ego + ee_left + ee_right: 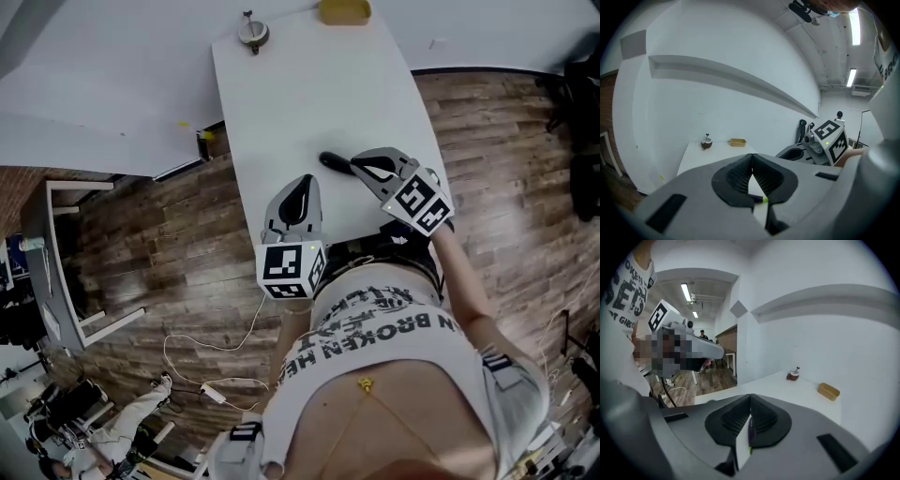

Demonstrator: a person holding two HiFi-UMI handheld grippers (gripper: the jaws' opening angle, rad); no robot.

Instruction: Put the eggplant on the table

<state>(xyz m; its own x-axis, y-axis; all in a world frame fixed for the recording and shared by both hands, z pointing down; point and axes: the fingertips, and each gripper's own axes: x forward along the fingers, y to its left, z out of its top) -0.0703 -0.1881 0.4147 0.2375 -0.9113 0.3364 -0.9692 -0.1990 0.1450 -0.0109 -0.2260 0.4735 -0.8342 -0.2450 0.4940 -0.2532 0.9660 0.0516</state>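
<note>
Two handheld grippers hang over the near end of a white bench (309,84), where the eggplant (332,160) lies on the top, dark and slender, set roughly crosswise. The right gripper (356,165) points at it from the right with its fingers clenched tip to tip on nothing. From the head view, those tips meet the eggplant's right end, though contact cannot be judged there. The left gripper (305,181) points up the bench, its fingers likewise pressed together and empty, and the eggplant lies just ahead and to the right of them, clear of both. Each gripper's own view confirms the closed tips – left (752,157), right (750,397). At the bench's far end stand a small brown bowl (253,33) and a yellow container (344,11), well apart from the eggplant.
</note>
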